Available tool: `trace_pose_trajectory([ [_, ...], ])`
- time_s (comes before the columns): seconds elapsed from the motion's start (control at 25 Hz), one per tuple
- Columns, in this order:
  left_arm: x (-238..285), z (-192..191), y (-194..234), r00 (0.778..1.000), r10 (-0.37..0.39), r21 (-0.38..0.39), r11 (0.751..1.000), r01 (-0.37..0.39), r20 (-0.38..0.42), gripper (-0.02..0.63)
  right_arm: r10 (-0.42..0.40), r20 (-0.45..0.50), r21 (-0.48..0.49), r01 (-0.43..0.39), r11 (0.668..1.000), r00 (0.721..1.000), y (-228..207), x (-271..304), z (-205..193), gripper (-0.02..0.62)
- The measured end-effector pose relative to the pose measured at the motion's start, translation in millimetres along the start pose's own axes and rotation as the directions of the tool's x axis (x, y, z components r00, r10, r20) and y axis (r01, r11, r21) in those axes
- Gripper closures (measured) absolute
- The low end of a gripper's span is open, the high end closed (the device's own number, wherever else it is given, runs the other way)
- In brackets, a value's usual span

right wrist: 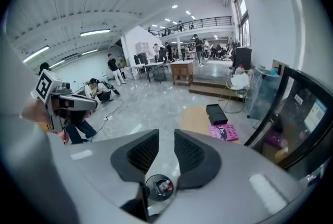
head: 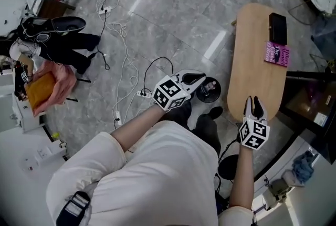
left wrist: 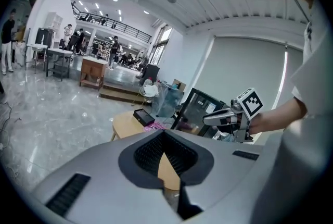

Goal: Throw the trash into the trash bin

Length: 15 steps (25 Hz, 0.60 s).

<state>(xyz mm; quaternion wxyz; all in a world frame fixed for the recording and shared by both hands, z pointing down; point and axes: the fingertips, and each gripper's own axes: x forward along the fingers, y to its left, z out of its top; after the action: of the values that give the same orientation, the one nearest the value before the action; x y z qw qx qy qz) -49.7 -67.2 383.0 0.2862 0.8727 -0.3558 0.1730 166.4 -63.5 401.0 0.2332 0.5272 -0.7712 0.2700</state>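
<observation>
A small round black trash bin (head: pixel 210 88) stands on the grey marble floor beside the table leg. In the right gripper view the trash bin (right wrist: pixel 158 187) shows far below the jaws, with a red and white scrap inside. My left gripper (head: pixel 200 80) hovers high over the floor just left of the bin; its jaw tips touch and hold nothing, so the left gripper (left wrist: pixel 164 133) is shut. My right gripper (head: pixel 254 100) hangs over the near end of the table. The right gripper (right wrist: pixel 166 137) has a narrow gap between its pads, and nothing lies in it.
An oval wooden table (head: pixel 252 57) carries a black box (head: pixel 277 28) and a pink book (head: pixel 277 54). Cables and a power strip (head: pixel 144 94) trail over the floor to the left. A seated person (head: pixel 58 41) and an orange bag (head: pixel 42 88) are at far left.
</observation>
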Motion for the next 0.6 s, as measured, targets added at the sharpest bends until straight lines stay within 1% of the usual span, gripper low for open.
trace_pose_trajectory([
  [0.2,-25.9,47.9,-16.5,0.997,-0.004,0.038,0.999,0.001,0.072,0.600,-0.048,0.142,-0.008,0.050,0.999,0.989,-9.3,-51.6,53.6,0.551],
  [0.32,-40.7,69.9,-24.3,0.994,-0.002,0.053,0.999,-0.004,0.112,0.600,-0.058,0.210,-0.017,0.063,0.998,0.976,-10.3,-78.2,76.1,0.563],
  [0.44,-59.5,86.4,-34.7,0.991,-0.001,0.068,0.998,-0.008,0.134,0.600,-0.068,0.267,-0.022,0.077,0.997,0.961,-7.7,-107.8,95.1,0.569],
  [0.6,-76.7,116.2,-48.0,0.983,-0.018,0.113,0.994,-0.002,0.181,0.600,-0.079,0.347,-0.031,0.096,0.995,0.935,-10.3,-137.5,120.8,0.584],
])
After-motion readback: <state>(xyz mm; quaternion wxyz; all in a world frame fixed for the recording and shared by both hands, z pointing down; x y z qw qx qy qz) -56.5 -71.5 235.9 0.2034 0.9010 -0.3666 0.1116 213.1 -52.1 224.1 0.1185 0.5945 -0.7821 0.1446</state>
